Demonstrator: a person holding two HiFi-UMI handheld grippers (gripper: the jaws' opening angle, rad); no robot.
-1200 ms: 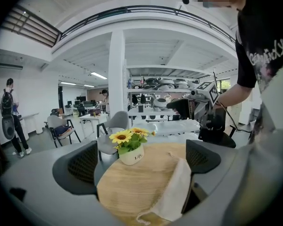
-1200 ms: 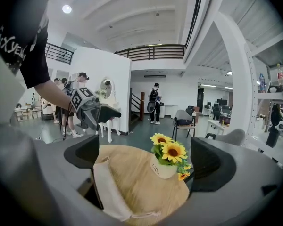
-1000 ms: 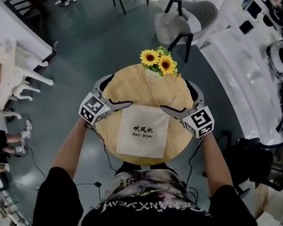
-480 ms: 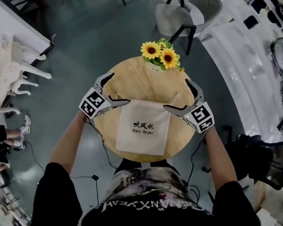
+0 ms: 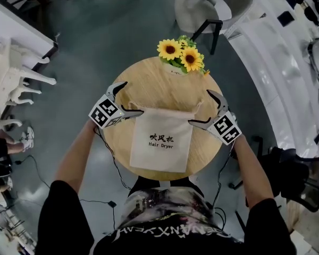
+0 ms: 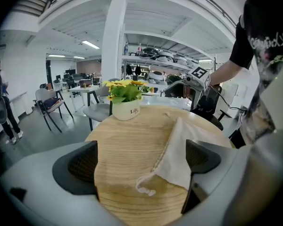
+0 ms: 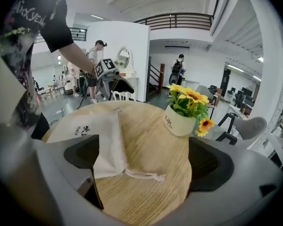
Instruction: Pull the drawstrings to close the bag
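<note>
Cream cloth drawstring bag (image 5: 162, 139) lies flat on the round wooden table (image 5: 149, 81), mouth ungathered. My left gripper (image 5: 134, 96) and right gripper (image 5: 199, 106) both gape, empty. Each straddles a top corner: left knotted cord end (image 6: 146, 188), right knotted cord end (image 7: 148, 175). Step: lining up. Next, I judge: clamp both cords, pull outward.

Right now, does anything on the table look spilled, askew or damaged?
Nothing stands out. The bag lies flat on the table, the flower pot stands upright, and the drawstring ends lie loose between the open jaws of the left gripper and right gripper.
</note>
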